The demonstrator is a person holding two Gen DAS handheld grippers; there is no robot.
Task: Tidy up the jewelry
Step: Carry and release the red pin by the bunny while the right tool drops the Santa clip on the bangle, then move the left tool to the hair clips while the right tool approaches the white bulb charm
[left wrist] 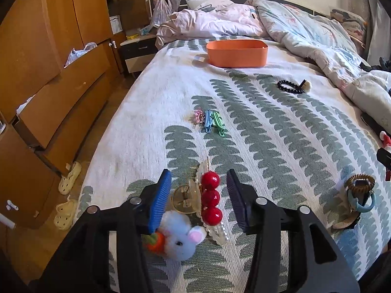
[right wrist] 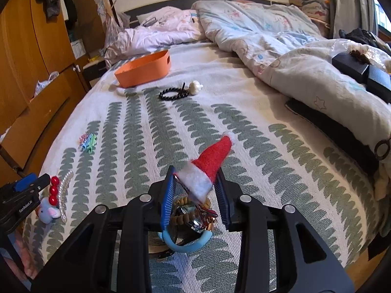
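Note:
My left gripper is open above a red-bead hair clip, a pearl clip, a translucent claw clip and a fluffy white mouse clip on the bed. My right gripper is shut on a red Santa-hat clip, held above a pile of hair ties and a blue band. The orange bin stands far up the bed and also shows in the right wrist view. A black bead bracelet and coloured clips lie between.
A rumpled duvet covers the bed's right side, with dark boxes on it. A wooden wardrobe with open drawers runs along the left, slippers on the floor. The patterned bedspread stretches between the items and the bin.

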